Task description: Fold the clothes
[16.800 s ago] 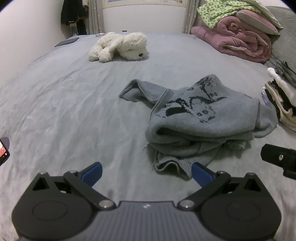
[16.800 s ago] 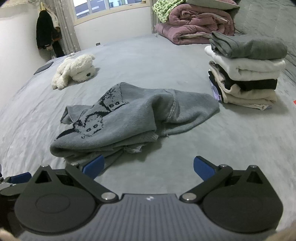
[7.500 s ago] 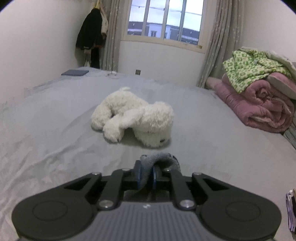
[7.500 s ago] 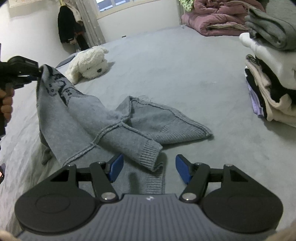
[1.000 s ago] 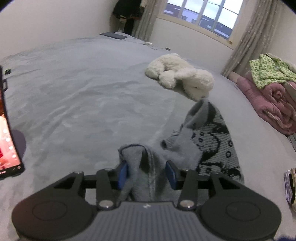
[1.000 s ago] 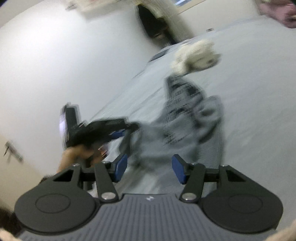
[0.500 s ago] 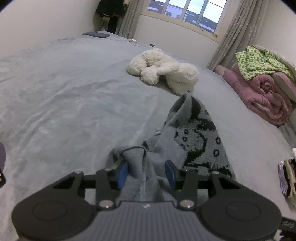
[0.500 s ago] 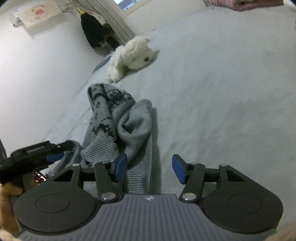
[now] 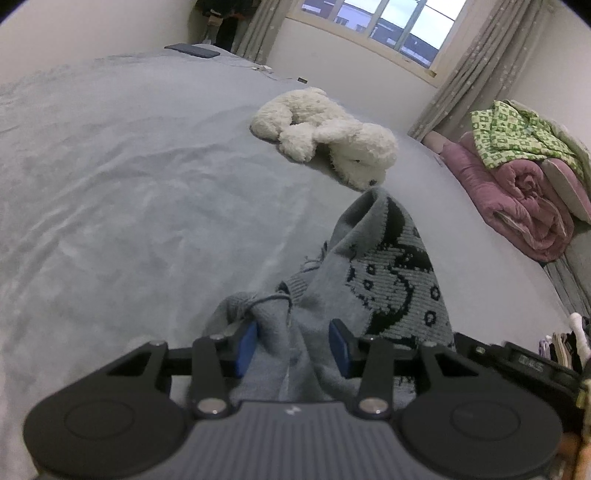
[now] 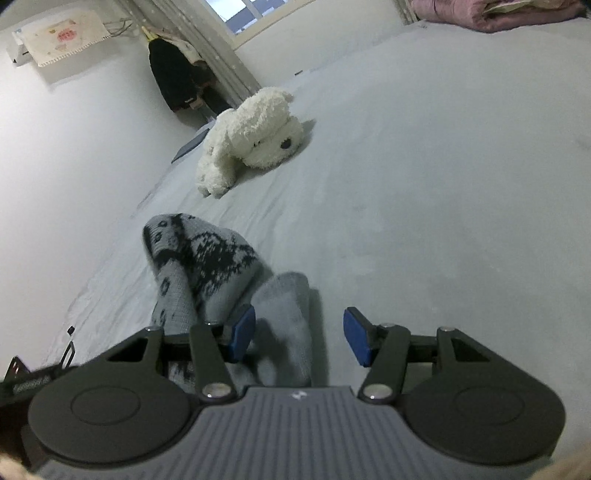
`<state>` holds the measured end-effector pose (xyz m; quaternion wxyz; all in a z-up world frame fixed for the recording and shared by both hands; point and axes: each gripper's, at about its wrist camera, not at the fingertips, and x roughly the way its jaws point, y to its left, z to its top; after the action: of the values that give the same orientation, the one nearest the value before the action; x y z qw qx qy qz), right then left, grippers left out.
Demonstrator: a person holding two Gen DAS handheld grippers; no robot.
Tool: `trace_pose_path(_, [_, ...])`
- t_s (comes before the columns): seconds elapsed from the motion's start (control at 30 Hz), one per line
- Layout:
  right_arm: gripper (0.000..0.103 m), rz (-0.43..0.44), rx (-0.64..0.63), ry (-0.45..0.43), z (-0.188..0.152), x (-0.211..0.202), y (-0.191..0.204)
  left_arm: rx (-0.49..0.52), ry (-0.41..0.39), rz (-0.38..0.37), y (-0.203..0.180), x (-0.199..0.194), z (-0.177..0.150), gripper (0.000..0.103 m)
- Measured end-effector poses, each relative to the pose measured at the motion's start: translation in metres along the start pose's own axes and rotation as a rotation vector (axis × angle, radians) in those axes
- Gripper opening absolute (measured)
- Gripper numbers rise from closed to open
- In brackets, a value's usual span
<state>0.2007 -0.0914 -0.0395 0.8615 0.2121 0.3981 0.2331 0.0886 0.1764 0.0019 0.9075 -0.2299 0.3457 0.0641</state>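
Bunching knitted grey sweater (image 9: pixel 384 280) on plush bedspread (image 9: pixel 110 184).

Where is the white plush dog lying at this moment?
In the left wrist view, the white plush dog lies on the grey bed, beyond the grey patterned sweater, toward the window.

Both wrist views look from low and near along their tongs across the bed (image 9: pixel 110 184), sharing the sweater (image 9: pixel 388 266) and far plush dog (image 10: pixel 255 133).

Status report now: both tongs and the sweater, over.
Left tongs gripping grey patterned knit sweater. Right tongs closing, sweater fold between, unpinched. White plush dog lies ahead.
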Motion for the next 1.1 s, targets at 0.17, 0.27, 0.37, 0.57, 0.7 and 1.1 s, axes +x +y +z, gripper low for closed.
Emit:
trace_pose_path(0.17, [0.008,-0.071,-0.043,0.021,0.004,0.012,0.011,0.025,-0.001,0.016,-0.004,0.004,0.0,0.045])
trace_pose_path(0.27, [0.007,-0.129,-0.043,-0.027,0.011,-0.004,0.008,0.015,-0.002,0.014,-0.001,0.003,0.002,0.045])
trace_pose_path(0.37, [0.007,-0.207,-0.026,-0.089,0.018,-0.033,-0.004,0.0,-0.002,0.016,0.003,0.003,0.004,0.045])
trace_pose_path(0.57, [0.007,-0.279,-0.008,-0.156,0.016,-0.106,-0.021,-0.018,-0.002,0.029,0.009,0.004,0.006,0.045])
trace_pose_path(0.7, [0.007,-0.288,-0.04,-0.149,0.01,-0.127,-0.017,-0.021,-0.006,0.046,0.012,0.004,0.007,0.046])
trace_pose_path(1.1, [0.007,-0.395,-0.065,-0.181,-0.016,-0.185,-0.015,-0.024,0.03,0.066,0.018,0.009,0.01,0.048])
